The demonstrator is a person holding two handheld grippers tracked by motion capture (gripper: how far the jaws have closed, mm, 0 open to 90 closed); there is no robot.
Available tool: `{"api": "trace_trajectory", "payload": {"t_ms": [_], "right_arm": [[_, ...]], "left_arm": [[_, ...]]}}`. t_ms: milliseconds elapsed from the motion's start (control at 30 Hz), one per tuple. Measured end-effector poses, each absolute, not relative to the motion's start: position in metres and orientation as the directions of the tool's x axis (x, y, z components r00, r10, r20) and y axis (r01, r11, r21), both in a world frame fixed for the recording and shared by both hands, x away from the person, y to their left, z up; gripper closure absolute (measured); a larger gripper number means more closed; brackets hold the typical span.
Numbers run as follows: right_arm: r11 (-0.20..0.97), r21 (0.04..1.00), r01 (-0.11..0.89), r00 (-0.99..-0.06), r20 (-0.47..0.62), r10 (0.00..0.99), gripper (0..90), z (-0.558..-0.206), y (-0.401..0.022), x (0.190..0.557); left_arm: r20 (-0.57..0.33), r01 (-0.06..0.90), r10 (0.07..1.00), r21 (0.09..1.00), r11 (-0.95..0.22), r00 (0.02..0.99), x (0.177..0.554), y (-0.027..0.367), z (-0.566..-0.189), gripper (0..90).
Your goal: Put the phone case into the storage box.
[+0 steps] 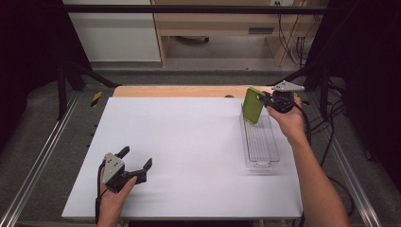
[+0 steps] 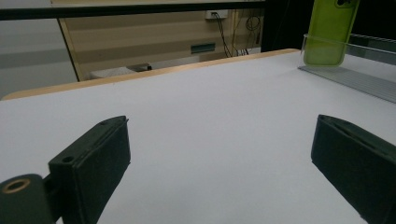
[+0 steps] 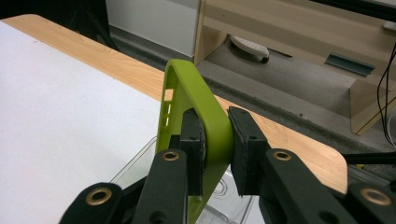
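A lime-green phone case (image 1: 253, 104) stands upright at the far end of a clear plastic tray (image 1: 261, 142) on the right of the white table. My right gripper (image 1: 265, 100) is shut on its upper edge. In the right gripper view the two black pads (image 3: 243, 149) pinch the green case (image 3: 201, 100) above the tray (image 3: 140, 165). My left gripper (image 1: 137, 161) rests open near the table's front left, with nothing between its jaws. From the left gripper view the green case (image 2: 329, 30) shows far off inside the tray (image 2: 355, 77).
The white table top (image 1: 189, 142) lies bare between the two grippers, with a wooden strip (image 1: 179, 91) along its far edge. Metal rails (image 1: 42, 156) and black frame posts flank the table. Cables hang at the right side.
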State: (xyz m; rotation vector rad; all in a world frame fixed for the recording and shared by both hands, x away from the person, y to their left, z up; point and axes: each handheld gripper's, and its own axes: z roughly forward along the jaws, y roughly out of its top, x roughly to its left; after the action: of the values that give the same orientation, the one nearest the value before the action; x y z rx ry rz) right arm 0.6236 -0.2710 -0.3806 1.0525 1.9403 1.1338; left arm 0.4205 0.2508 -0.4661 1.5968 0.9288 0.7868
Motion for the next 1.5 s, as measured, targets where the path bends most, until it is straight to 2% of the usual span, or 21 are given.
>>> {"api": "trace_trajectory", "payload": {"t_ms": [1167,1500], "right_arm": [[0.304,0.9,0.313,-0.448,-0.142,0.883,76.5,-0.3864,-0.268,0.6305],[0.296,0.892,0.341,-0.404,-0.145,0.903,73.0,-0.3879,-0.2686,0.6337]], "left_arm": [[0.027,0.17,0.877,0.978,-0.123,0.48,0.4202,0.2484,-0.4664,4.2],[0.027,0.17,0.875,0.978,-0.123,0.483,0.42,0.2466,-0.4667,4.2]]}}
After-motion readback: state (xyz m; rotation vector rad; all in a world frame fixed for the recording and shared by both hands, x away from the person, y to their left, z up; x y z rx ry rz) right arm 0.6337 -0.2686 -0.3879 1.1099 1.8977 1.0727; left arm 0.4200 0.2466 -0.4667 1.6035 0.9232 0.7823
